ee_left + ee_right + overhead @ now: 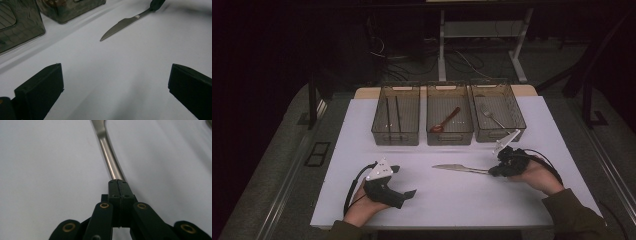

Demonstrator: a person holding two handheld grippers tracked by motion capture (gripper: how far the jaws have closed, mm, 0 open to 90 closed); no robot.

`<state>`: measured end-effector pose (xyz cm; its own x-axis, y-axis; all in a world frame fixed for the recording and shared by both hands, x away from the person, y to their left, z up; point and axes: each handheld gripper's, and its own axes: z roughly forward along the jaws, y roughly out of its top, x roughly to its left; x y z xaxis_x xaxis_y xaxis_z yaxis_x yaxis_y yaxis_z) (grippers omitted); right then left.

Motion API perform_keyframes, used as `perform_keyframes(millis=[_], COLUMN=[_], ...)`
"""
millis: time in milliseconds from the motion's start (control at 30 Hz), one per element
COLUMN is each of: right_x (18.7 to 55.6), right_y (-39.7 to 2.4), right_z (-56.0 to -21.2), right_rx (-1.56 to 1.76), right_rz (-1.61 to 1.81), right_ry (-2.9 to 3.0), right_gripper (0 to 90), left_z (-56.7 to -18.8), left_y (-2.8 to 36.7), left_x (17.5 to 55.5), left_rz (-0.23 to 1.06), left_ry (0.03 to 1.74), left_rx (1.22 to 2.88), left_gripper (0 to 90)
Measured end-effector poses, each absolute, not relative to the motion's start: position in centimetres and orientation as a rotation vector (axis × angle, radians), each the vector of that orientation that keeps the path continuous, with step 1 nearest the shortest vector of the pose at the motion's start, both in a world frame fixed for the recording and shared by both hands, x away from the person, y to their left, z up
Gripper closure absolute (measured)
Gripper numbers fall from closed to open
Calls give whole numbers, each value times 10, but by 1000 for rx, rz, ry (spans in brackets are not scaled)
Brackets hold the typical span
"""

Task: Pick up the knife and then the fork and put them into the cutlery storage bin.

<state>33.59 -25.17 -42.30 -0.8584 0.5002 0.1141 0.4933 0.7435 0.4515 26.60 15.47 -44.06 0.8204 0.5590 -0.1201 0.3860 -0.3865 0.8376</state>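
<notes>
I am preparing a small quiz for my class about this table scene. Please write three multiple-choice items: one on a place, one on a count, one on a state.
1. Where does the knife lie?
A. in the middle bin
B. on the white table top
C. in the left bin

2. How many clear bins stand in the row?
A. two
B. three
C. four

3. What is the state of the right claw?
A. shut on the knife handle
B. wide open
C. shut on the spoon

Key: 1 B, blade flat on the sheet; 2 B, left bin, middle bin, right bin; 3 A, jaws pinch the handle.
</notes>
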Motion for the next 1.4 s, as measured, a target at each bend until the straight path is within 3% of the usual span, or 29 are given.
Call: perform_keyframes(millis=[200, 500, 1000, 1400], right_x=[346, 361, 374, 375], right_y=[-235, -194, -162, -172], right_z=[-410, -406, -419, -418], right_rx=[647, 410, 231, 256], right_rz=[657, 401, 118, 232], right_ry=[2965, 3060, 3148, 3142], right_gripper=[786, 726, 775, 791], left_z=[-441, -441, -442, -442], left_y=[154, 155, 153, 154], left_x=[267, 266, 266, 266], left_rz=[220, 219, 215, 217], left_ry=[701, 702, 695, 694], left_rx=[2027, 2028, 2029, 2031], left_gripper=[0, 0, 0, 0])
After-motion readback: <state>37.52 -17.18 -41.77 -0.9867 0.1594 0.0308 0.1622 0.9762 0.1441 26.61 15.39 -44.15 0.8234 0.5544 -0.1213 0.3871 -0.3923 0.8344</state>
